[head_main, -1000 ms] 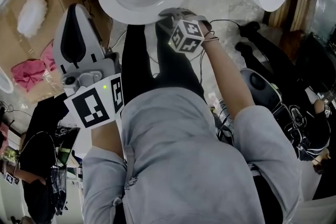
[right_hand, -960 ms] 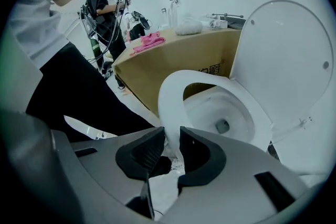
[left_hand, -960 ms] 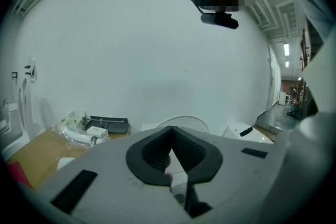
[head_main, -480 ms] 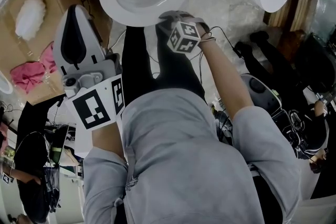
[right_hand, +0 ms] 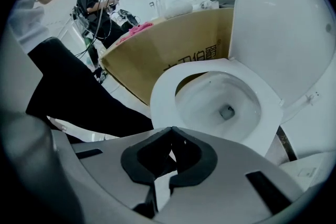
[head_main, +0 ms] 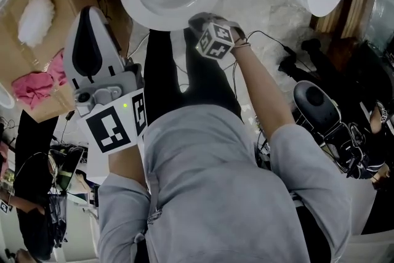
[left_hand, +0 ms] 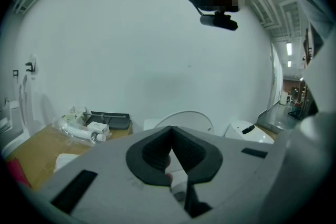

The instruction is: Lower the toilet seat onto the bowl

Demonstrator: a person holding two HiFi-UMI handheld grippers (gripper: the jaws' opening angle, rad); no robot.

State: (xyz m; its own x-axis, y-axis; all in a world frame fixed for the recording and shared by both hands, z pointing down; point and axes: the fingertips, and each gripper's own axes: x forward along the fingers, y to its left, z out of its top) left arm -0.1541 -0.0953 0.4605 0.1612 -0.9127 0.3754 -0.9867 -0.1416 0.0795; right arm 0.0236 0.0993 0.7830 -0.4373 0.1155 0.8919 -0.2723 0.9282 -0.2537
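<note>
Seat looks already down on bowl; R claw shut, empty.
Seat ring lies flat ahead of and below R claw, just off its front edge, lid upright behind. R arm reaches fwd, claw tipped steeply down, jaws just closed on nothing. L claw also shut, empty, held back beside bowl, farther off.

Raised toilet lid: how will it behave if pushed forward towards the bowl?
The lid looks like rigid moulded plastic, so it should swing as one piece rather than flex. It stands open behind the bowl and is probably hinged at its base, so once past upright it may drop and slam unless damped. Its glossy surface looks slippery, so a push could slide off.
</note>
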